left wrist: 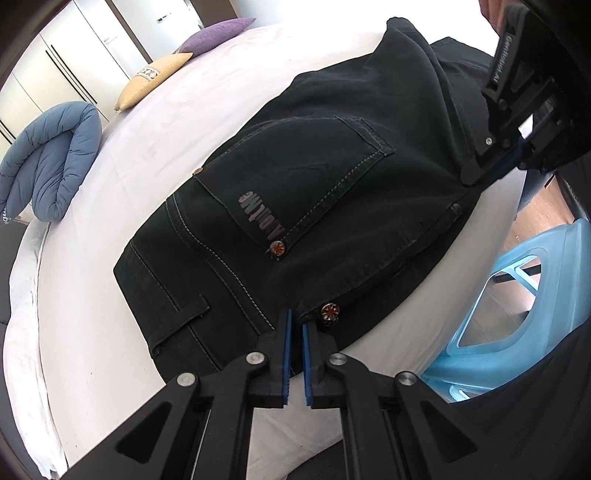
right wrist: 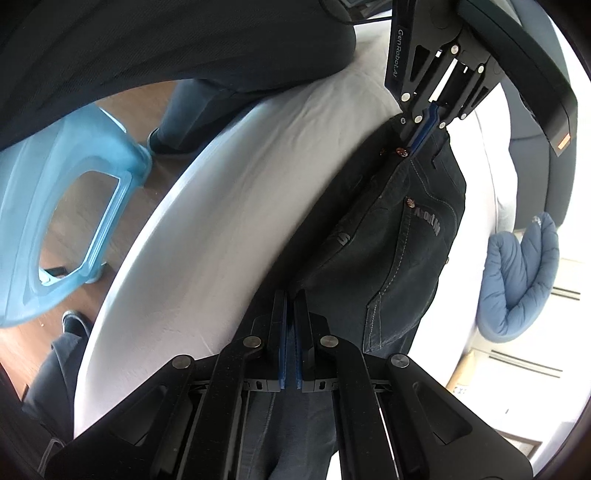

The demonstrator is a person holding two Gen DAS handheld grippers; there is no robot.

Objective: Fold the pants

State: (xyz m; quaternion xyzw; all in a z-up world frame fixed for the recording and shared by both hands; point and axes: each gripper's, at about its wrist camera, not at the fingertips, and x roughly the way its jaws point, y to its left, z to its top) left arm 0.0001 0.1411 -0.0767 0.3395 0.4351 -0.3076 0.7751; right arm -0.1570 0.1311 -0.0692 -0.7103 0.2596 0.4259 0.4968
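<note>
The dark jeans point(left wrist: 303, 184) lie on the white bed point(left wrist: 92, 314), back pocket and rivets facing up. My left gripper point(left wrist: 296, 321) is shut on the waistband edge of the jeans, next to a copper rivet point(left wrist: 328, 311). My right gripper point(right wrist: 290, 299) is shut on the jeans' fabric point(right wrist: 388, 258) at the near side edge. In the left wrist view the right gripper point(left wrist: 491, 168) pinches the far edge of the jeans. In the right wrist view the left gripper point(right wrist: 421, 142) grips the waistband at the top. The jeans are stretched between both grippers.
A blue plastic stool point(left wrist: 517, 314) stands beside the bed, also in the right wrist view point(right wrist: 62, 206). A folded blue quilt point(left wrist: 48, 162), a beige pillow point(left wrist: 151, 79) and a purple pillow point(left wrist: 218, 33) lie at the bed's far side. The person's legs point(right wrist: 192, 107) stand at the bed edge.
</note>
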